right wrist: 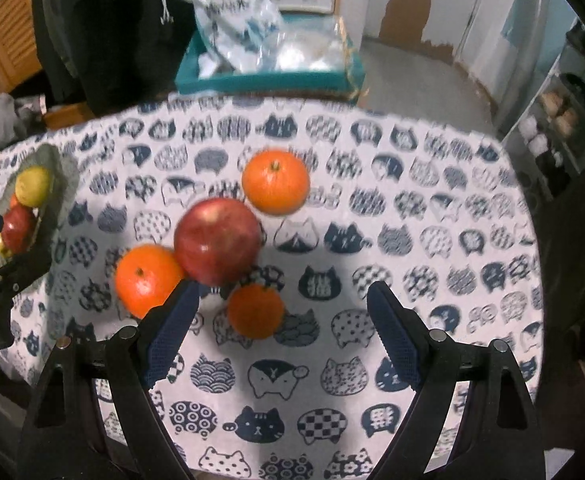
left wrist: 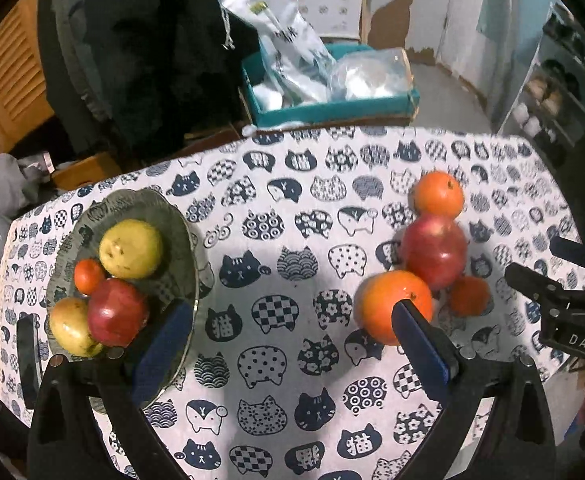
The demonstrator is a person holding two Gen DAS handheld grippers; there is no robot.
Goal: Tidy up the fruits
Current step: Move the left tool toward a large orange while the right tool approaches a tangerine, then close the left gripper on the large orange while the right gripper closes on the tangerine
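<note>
Fruits lie in two groups on the cat-print tablecloth [right wrist: 412, 208]. Nearest in the right wrist view, the right gripper [right wrist: 280, 332] stands spread and empty, its fingers flanking a small orange [right wrist: 255, 311]. Behind sit a red apple [right wrist: 217, 240] and two more oranges. At left frame, the left gripper [left wrist: 292, 344] is spread too; a green bowl [left wrist: 172, 216] holds pears, an apple and a small orange.

left tool [left wrist: 292, 344]: jaws wide apart, empty, angled downward | right tool [right wrist: 280, 332]: jaws wide apart, empty, angled downward
</note>
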